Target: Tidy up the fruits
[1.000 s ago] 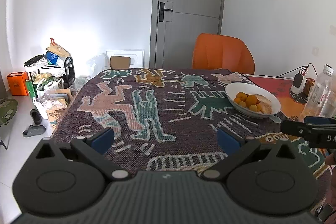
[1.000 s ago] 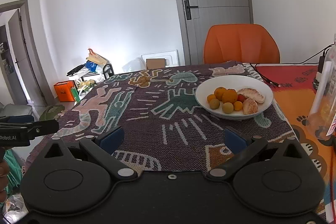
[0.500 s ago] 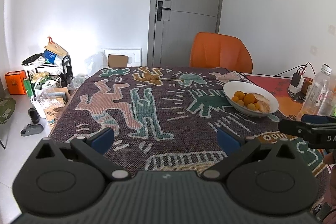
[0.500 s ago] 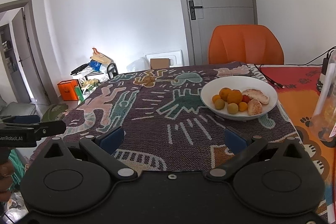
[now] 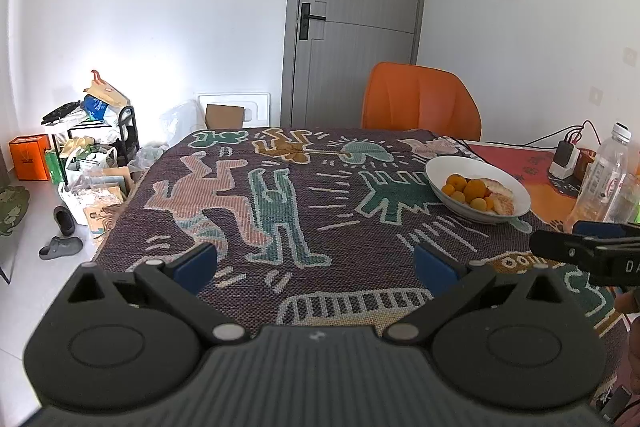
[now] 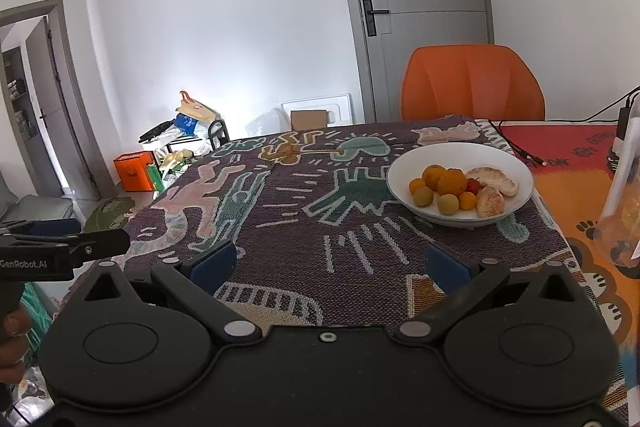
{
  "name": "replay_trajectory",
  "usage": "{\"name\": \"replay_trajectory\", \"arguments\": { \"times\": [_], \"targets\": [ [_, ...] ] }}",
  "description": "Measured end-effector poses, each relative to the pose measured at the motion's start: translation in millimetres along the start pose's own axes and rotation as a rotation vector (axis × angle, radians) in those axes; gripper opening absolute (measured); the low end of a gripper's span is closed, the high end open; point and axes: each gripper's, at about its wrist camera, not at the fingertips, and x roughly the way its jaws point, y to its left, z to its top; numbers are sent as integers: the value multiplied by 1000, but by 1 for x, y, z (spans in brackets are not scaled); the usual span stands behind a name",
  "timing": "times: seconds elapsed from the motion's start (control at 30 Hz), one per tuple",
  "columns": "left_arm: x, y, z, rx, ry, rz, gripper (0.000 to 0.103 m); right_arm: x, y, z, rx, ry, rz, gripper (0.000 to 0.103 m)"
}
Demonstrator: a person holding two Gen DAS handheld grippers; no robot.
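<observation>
You've got both grippers hanging over the near edge of the table, fingers spread wide and holding nothing. Your left gripper sits toward the near left corner, your right gripper further right, and each one pokes into the other's view from the side.

The fruit is all in one white bowl toward the far right of the patterned cloth. Nothing lies on the cloth between your fingers and that bowl. In the bowl you can count two bigger oranges, about four small yellow-orange round ones, one small red fruit and two peeled citrus pieces.

Watch the right edge: one clear plastic bottle stands just beside the bowl, blurry and close in the right wrist view, with a charger and its cables behind it on the orange mat. One orange chair is pushed up to the far edge. A heap of bags and one orange box sits on the floor off the left side, well apart from the table.
</observation>
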Motion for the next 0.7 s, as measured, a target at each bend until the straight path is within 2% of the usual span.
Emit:
{"name": "replay_trajectory", "arguments": {
  "times": [0.7],
  "targets": [
    [1,2,-3,-3,6,-2,103,-1,1,-2,3,-1,1,103]
  ]
}}
